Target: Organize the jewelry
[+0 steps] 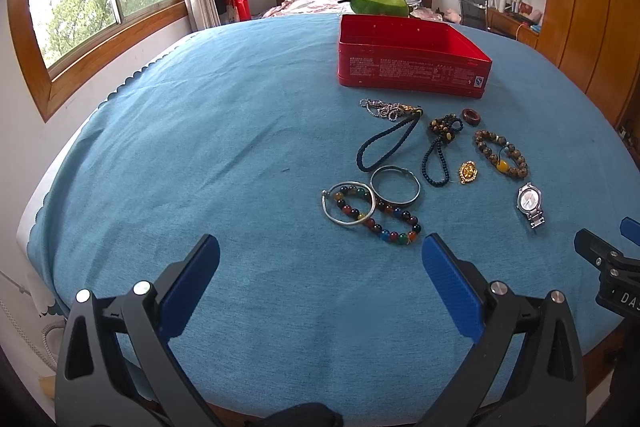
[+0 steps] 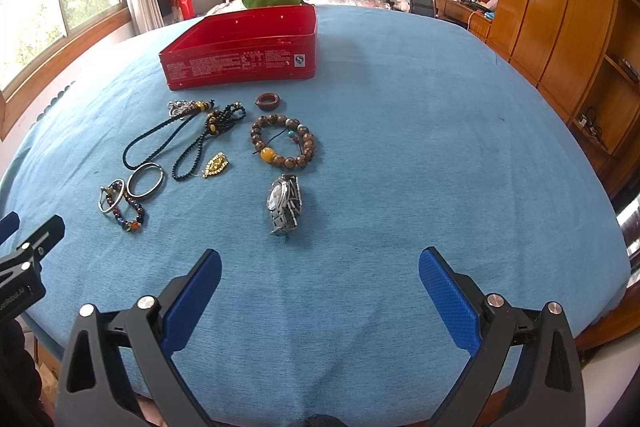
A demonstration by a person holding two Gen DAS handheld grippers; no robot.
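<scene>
Both claws are spread wide and hold nothing, hovering over the near edge of the desk (image 1: 168,131), which is covered in blue cloth. In the left wrist view, the left claw (image 1: 320,267) has the jewelry at about 1 o'clock: nearest lie a multicoloured bead bracelet (image 1: 384,223) overlapping a thin silver bangle (image 1: 347,203), with a second, wider silver bangle (image 1: 395,185) touching the beads just behind. Farther out at 1 o'clock are a dark cord loop (image 1: 386,143), a string of dark beads (image 1: 438,151), a small gold pendant (image 1: 467,173) and a brown bead bracelet (image 1: 502,153) with one yellow bead. A silver wristwatch (image 1: 530,205) lies at 2 o'clock, and the right claw's tip shows at 3 o'clock. In the right wrist view, the right claw (image 2: 320,269) has the wristwatch at 11 o'clock, nearest to it. Beyond all the jewelry, a small brown ring (image 1: 471,116) and a silver chain (image 1: 380,108) lie just before an open red tin box (image 1: 412,69), which sits at 12 to 1 o'clock from the left claw.
</scene>
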